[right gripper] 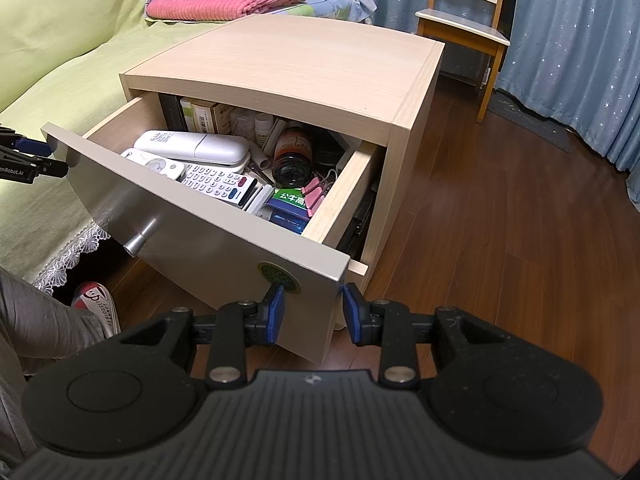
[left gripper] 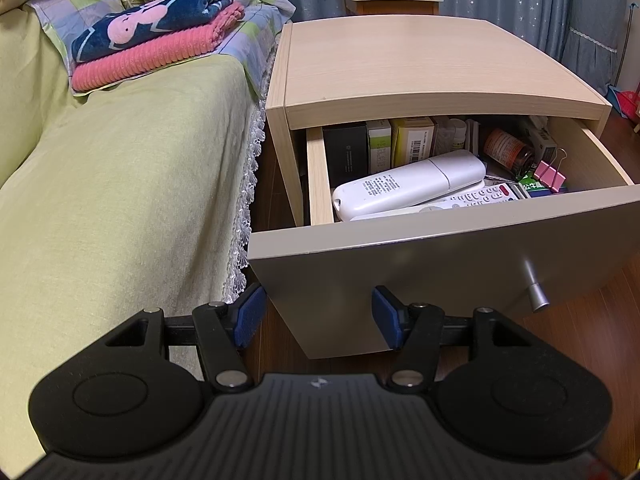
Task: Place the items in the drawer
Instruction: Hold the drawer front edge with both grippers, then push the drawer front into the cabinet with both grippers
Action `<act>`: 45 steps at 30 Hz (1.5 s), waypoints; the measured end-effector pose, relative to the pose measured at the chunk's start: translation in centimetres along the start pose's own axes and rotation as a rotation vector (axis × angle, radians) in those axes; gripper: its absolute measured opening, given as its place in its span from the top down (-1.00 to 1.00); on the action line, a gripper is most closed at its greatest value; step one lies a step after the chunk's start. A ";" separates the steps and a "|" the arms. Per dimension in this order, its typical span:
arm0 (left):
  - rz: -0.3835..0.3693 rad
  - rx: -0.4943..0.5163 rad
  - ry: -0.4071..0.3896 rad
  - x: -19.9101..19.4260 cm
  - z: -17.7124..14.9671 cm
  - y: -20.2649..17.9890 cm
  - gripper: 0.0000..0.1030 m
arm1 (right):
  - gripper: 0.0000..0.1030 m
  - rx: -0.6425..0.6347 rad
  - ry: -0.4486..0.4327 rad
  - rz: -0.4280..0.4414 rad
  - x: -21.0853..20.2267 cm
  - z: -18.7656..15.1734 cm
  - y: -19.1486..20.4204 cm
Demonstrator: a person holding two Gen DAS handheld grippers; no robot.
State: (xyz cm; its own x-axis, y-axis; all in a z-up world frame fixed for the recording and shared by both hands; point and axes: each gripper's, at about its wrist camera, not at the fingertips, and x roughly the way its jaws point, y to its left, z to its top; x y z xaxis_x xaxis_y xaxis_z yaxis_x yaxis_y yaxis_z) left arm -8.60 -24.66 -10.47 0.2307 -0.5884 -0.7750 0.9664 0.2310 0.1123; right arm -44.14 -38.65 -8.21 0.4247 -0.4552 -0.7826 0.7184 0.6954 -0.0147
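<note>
The nightstand [left gripper: 420, 64] [right gripper: 300, 64] has its top drawer [left gripper: 440, 264] [right gripper: 200, 232] pulled out, with a metal knob [left gripper: 534, 286] [right gripper: 138, 240] on the grey front. Inside lie a white remote [left gripper: 408, 184] [right gripper: 192, 146], a keyed remote [right gripper: 220, 184], a brown bottle [left gripper: 508, 152] [right gripper: 294, 156], pink binder clips [left gripper: 550, 176] [right gripper: 316, 194] and several boxes. My left gripper [left gripper: 318, 312] [right gripper: 32, 156] stands open at the front's lower left corner, holding nothing. My right gripper [right gripper: 314, 308] is open, its pads on either side of the front's right edge.
A bed with a green cover [left gripper: 120, 180] runs along the left, with folded blankets [left gripper: 160, 40] at its head. A wooden chair [right gripper: 464, 24] stands behind the nightstand by blue curtains. Wooden floor [right gripper: 500, 240] lies to the right. A person's leg [right gripper: 32, 320] and slipper [right gripper: 96, 304] are at lower left.
</note>
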 end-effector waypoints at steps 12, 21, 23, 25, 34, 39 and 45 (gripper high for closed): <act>0.001 -0.003 -0.001 0.1 0.1 0.1 -0.18 | 0.45 0.000 -0.002 -0.004 0.1 0.1 0.0; 0.004 -0.006 -0.002 0.4 0.3 0.2 -0.18 | 0.45 0.002 -0.005 -0.010 0.2 0.2 0.1; 0.004 -0.006 -0.003 0.4 0.4 0.1 -0.18 | 0.45 0.003 -0.006 -0.011 0.2 0.1 0.1; 0.004 -0.006 -0.004 0.4 0.3 0.1 -0.18 | 0.45 0.003 -0.007 -0.012 0.2 0.1 0.1; 0.009 -0.010 -0.006 0.6 0.4 0.0 -0.18 | 0.45 0.013 -0.013 -0.018 0.2 0.0 0.4; 0.010 -0.010 -0.006 0.6 0.4 -0.1 -0.18 | 0.45 0.016 -0.016 -0.021 0.1 -0.1 0.3; 0.012 -0.035 0.015 0.2 0.1 -0.5 -0.19 | 0.44 0.076 -0.039 -0.053 -1.1 -1.0 0.8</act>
State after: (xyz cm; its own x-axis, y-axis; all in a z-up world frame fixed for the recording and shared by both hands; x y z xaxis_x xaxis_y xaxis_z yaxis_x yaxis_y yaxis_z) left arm -8.98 -24.97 -10.60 0.2399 -0.5738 -0.7831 0.9591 0.2648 0.0998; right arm -44.53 -37.06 -8.00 0.4055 -0.5126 -0.7568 0.7795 0.6263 -0.0066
